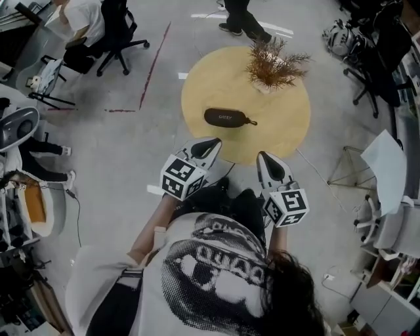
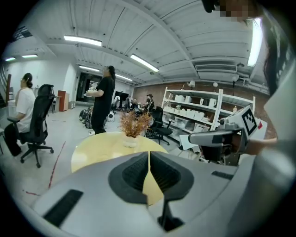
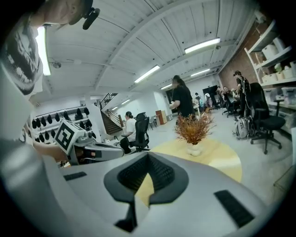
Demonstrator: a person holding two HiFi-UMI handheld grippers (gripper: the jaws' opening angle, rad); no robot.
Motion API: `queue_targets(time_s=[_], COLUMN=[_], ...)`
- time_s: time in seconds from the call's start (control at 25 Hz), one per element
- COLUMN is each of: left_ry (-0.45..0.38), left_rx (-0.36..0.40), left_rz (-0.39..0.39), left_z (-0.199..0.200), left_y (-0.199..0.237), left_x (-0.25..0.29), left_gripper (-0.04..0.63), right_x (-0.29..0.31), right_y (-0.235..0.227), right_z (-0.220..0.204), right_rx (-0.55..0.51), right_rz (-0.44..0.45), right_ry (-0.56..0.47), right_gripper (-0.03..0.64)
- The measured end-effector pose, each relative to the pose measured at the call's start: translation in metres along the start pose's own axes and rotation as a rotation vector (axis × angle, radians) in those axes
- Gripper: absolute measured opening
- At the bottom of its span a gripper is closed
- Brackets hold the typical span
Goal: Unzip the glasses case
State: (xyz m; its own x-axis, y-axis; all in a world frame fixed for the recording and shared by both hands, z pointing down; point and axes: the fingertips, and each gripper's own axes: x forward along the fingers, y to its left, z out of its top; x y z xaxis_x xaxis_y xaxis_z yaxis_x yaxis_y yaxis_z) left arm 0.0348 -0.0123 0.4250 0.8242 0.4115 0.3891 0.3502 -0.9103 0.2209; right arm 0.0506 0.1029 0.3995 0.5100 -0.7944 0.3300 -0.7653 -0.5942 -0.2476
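Observation:
A black zipped glasses case (image 1: 226,117) lies near the middle of a round yellow table (image 1: 203,82), its pull tab pointing right. Both grippers hover short of the table's near edge, side by side and pointing at it. My left gripper (image 1: 211,142) has its jaws together with nothing between them, and so does my right gripper (image 1: 265,157). In the left gripper view the shut jaws (image 2: 149,155) hide the case, and the right gripper (image 2: 210,137) shows at the side. The right gripper view's shut jaws (image 3: 147,158) hide the case too.
A dried plant in a white pot (image 1: 273,66) stands at the table's far right. A person (image 1: 244,18) stands beyond the table. Office chairs (image 1: 115,36) sit far left and far right. A wire frame stand (image 1: 348,169) is on the floor at right.

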Motion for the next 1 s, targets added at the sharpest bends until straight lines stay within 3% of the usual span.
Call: queue_targets(time_s=[0.4, 0.64, 1.0], left_ry=[-0.003, -0.092, -0.129], left_rx=[-0.145, -0.258, -0.346], left_rz=[0.263, 0.467, 0.674], left_z=[-0.010, 0.000, -0.013], left_y=[0.055, 0.071, 0.069], left_x=[0.008, 0.012, 0.020], left_gripper=[0.017, 0.017, 0.017], right_x=[0.060, 0.098, 0.140], right_y=[-0.034, -0.050, -0.057], right_z=[0.003, 0.015, 0.000], right_rx=[-0.038, -0.096, -0.180], right_rz=[0.209, 0.427, 0.688], right_ry=[0.107, 0.204, 0.337], right_gripper=[-0.002, -0.002, -0.002])
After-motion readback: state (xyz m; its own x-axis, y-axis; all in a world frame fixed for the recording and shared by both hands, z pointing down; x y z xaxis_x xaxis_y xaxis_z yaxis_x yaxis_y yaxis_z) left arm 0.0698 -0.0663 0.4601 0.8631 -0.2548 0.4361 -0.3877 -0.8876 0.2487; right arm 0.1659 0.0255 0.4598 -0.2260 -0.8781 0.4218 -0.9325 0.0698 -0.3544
